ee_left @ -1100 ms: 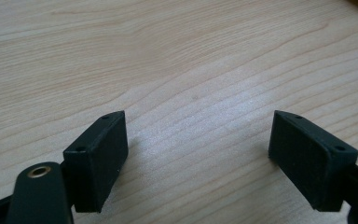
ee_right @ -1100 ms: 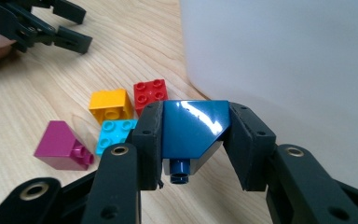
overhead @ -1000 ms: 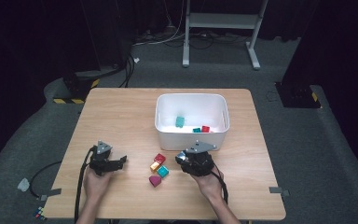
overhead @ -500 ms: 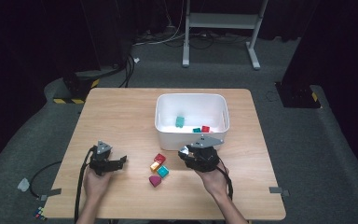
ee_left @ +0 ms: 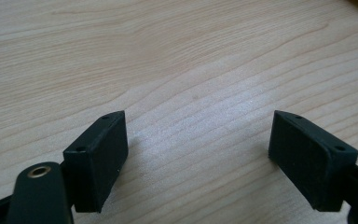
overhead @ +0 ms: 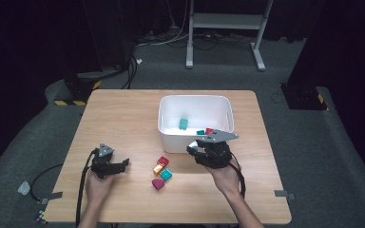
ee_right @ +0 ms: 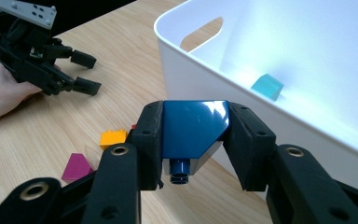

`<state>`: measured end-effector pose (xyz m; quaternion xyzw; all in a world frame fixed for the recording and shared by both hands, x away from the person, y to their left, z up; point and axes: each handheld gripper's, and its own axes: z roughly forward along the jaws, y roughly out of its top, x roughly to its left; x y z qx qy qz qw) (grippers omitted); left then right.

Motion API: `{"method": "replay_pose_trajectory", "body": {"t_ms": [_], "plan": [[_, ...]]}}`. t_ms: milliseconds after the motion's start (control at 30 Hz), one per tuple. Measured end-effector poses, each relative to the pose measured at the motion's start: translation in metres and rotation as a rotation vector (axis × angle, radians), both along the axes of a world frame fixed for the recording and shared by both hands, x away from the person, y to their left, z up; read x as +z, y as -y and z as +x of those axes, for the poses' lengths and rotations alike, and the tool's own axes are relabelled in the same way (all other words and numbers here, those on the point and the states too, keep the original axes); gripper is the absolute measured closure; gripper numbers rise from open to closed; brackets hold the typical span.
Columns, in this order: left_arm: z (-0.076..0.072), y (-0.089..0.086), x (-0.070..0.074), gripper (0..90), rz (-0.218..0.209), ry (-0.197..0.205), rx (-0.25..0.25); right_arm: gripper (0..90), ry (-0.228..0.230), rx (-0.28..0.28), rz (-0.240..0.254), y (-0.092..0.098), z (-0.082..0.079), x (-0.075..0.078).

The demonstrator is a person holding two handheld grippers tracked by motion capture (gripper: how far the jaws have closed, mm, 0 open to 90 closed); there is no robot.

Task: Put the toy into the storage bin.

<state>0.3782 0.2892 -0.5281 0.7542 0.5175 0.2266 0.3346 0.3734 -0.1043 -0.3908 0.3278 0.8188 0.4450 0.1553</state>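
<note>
Since 1 second ago the right gripper (overhead: 196,148) has risen from the table by the loose bricks and moved toward the bin (overhead: 168,135), and now sits just at its near wall in the high view; the left gripper (overhead: 122,163) has kept its place.

Between the right jaws, in the right gripper view, sits a blue brick (ee_right: 193,128), clamped on 2 opposite flat sides, with a stud pointing down toward the camera and 1 face sloped. It hangs clear of the table, just outside the bin's front rim (ee_right: 223,70).

The left gripper rests low over bare wood with its jaws wide apart and nothing between them.

The brick looks like hard, glossy moulded plastic: light, stiff, not fragile, but slick. Flat parallel sides are the right place to hold it; the sloped face would likely let it squirt out of the pads. The present grip seems sound for a short carry over the rim.

Inside the bin lie a teal cube (overhead: 183,123) and 2 small pieces, 1 green (overhead: 200,132) and 1 red (overhead: 209,130). On the table 4 remain: a red brick (overhead: 162,161), a yellow (overhead: 158,168), a teal (overhead: 166,174) and a magenta (overhead: 158,184).
</note>
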Motion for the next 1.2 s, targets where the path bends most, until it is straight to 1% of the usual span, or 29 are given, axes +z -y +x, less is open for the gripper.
{"method": "replay_pose_trajectory", "body": {"t_ms": [133,233,400,533,733,1000,1133,1200], "plan": [[0.000,0.000,0.000,19.8,-0.001,0.000,0.000,59.1,-0.002,-0.004,0.008,0.003,0.002,0.009],[0.000,0.000,0.000,19.9,0.000,0.001,0.000,59.0,-0.001,-0.004,0.003,0.004,0.005,0.015],[0.000,0.000,0.000,19.8,0.000,0.001,0.000,59.1,-0.003,-0.008,0.009,0.006,0.011,0.024],[0.000,0.000,0.000,19.8,0.000,0.001,0.000,59.1,-0.009,-0.019,0.029,0.008,0.018,0.032],[0.000,0.000,0.000,19.9,0.000,0.001,0.000,59.1,-0.023,-0.039,0.050,0.008,0.036,0.042],[0.000,0.000,0.000,19.9,0.000,0.001,0.000,59.0,-0.033,-0.072,0.025,0.000,0.058,0.046],[0.000,0.000,0.000,19.9,-0.001,0.001,0.000,59.0,-0.054,-0.095,0.018,-0.001,0.070,0.045],[0.000,0.000,0.000,19.9,0.000,0.001,0.000,59.0,-0.053,-0.103,0.009,-0.002,0.075,0.046]]}}
